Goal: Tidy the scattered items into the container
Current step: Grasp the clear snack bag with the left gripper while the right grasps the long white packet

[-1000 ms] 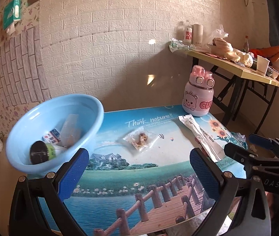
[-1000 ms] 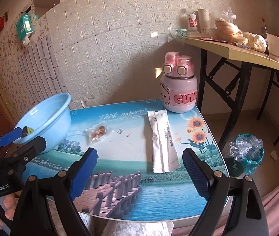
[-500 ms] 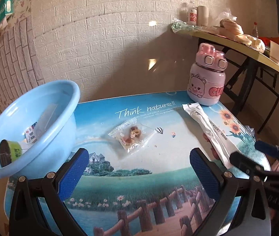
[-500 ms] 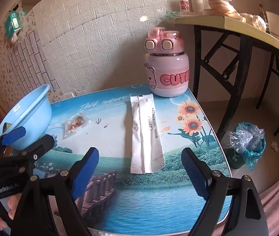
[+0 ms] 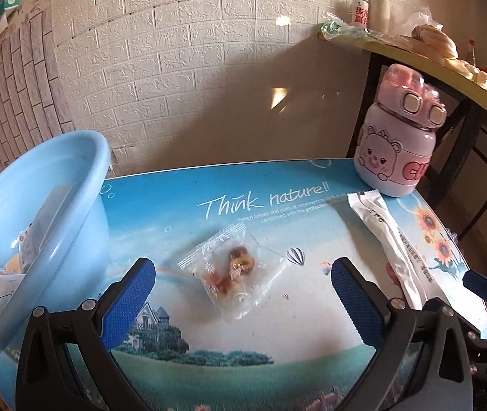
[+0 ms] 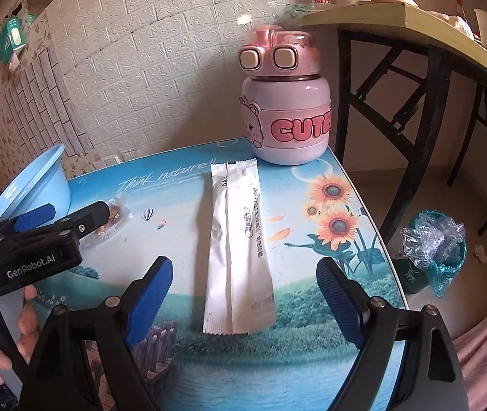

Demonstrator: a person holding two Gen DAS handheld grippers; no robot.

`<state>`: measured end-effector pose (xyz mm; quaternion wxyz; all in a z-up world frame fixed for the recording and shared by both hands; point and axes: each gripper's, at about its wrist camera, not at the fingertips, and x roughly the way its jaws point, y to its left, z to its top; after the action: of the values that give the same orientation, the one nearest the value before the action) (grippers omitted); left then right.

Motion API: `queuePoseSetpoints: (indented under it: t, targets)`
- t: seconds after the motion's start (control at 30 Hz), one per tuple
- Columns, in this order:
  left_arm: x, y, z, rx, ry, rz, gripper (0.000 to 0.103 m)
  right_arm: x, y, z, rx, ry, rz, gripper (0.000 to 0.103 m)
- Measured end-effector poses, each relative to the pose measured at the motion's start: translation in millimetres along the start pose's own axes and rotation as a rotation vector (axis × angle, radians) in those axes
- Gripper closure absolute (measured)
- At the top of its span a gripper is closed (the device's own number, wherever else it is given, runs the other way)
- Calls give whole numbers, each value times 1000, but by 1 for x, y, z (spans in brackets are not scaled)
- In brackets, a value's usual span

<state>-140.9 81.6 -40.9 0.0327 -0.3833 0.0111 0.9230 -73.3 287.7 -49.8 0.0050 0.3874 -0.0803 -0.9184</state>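
A clear snack packet lies on the picture-printed table, straight ahead of my open, empty left gripper. A long white sachet lies between the fingers of my open, empty right gripper; it also shows in the left wrist view. The light blue basin stands at the table's left with several small items inside. The left gripper shows in the right wrist view over the snack packet.
A pink bear bottle stands at the table's back right, just behind the sachet. A folding table with food and cups stands to the right. A bin with plastic bags sits on the floor. A brick wall is behind.
Both grippers have moved forward and down toward the table. The left one has closed in on the snack packet, the right one on the white sachet. Both stay open.
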Motion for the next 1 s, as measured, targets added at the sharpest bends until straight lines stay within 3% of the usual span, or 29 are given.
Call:
queuePoseSetpoints:
  t: [0.4, 0.43, 0.53, 0.6, 0.8, 1.0]
  targets:
    - [35, 13, 8, -4, 55, 12, 1, 30, 6, 18, -31, 27, -9, 15]
    - [38, 13, 9, 0, 59, 11, 4, 32, 6, 19, -31, 28, -9, 15]
    - [49, 14, 11, 7, 104, -12, 27, 36, 6, 22, -31, 30, -7, 15]
    - [58, 15, 10, -3, 146, -45, 31, 39, 6, 23, -29, 33, -8, 15]
    - [58, 14, 9, 34, 152, -64, 41, 45, 7, 23, -38, 51, -4, 15]
    - [49, 15, 5, 68, 141, -117, 65, 51, 10, 23, -46, 72, -2, 15]
